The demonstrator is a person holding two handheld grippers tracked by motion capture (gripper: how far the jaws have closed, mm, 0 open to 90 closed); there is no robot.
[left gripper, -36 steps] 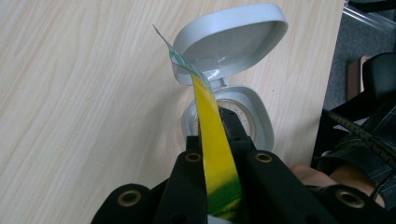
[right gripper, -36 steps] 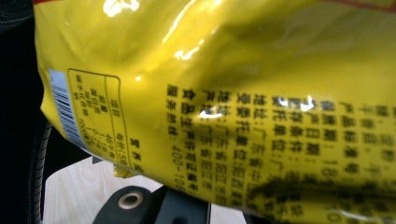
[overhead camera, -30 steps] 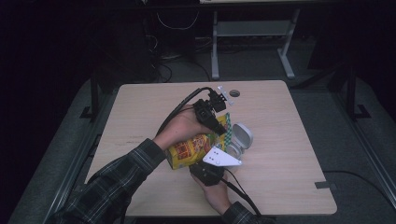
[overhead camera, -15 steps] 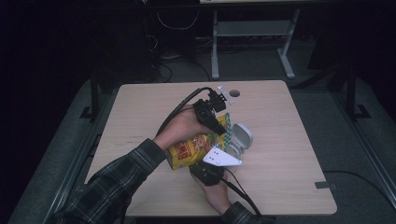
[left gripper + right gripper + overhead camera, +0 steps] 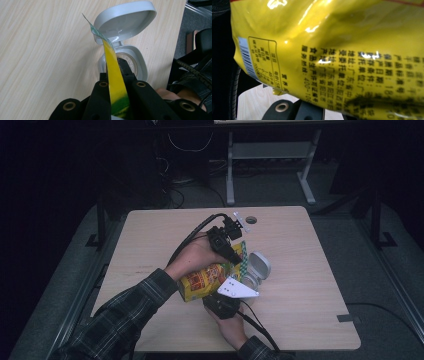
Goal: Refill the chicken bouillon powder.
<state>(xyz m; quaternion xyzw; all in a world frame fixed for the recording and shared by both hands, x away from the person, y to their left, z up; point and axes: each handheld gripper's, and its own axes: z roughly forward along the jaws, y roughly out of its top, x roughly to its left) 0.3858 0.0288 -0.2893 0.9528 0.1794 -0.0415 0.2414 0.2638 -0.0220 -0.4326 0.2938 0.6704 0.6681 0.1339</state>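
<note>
Yellow crinkly snack bag (image 5: 210, 279) near counter (image 5: 150, 240) centre: left hand-held gripper (image 5: 115, 75) clenched on top seam, right hand-held gripper (image 5: 223, 301) clenched on bottom; open grey plastic container (image 5: 257, 270) just beside.

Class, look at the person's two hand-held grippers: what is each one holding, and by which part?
The left hand-held gripper is shut on the top edge of the yellow snack bag. The right hand-held gripper is at the bag's lower end; its hold there cannot be made out.

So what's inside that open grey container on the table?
In the left gripper view, the grey container shows something round and tan below its raised lid. The yellow snack bag, clamped in the left gripper, covers part of it.
</note>
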